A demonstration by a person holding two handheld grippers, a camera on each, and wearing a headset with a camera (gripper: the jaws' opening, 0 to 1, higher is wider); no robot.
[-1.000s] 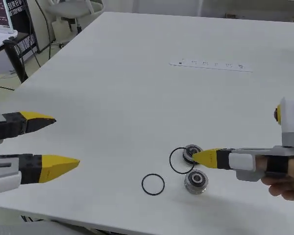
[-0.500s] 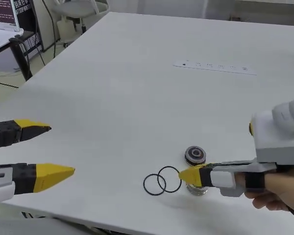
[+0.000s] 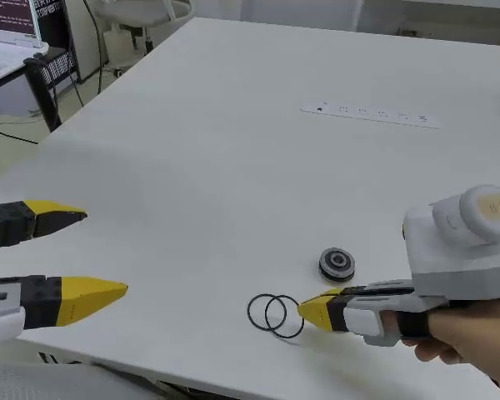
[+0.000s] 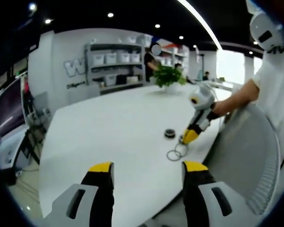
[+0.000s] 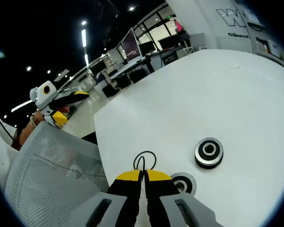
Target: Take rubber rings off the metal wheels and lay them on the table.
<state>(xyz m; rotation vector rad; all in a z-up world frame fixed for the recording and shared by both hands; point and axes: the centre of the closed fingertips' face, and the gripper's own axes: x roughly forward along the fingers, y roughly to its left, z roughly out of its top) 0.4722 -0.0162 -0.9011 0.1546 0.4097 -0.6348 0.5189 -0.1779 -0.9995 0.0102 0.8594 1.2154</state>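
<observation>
Second rubber ring (image 3: pixel 287 317) now across first ring (image 3: pixel 258 311)

The flat table top (image 3: pixel 233 150) is plain white. The two thin rubber rings (image 3: pixel 273 314) are black, and the round metal wheel (image 3: pixel 337 263) is silver-grey with a black band around its hub. The left gripper (image 3: pixel 104 253) and right gripper (image 3: pixel 304 310) each have yellow tips, a black mid-section and a white body.

Left gripper (image 3: pixel 104 253) jaws apart — right gripper (image 3: pixel 304 310) jaws closed.
</observation>
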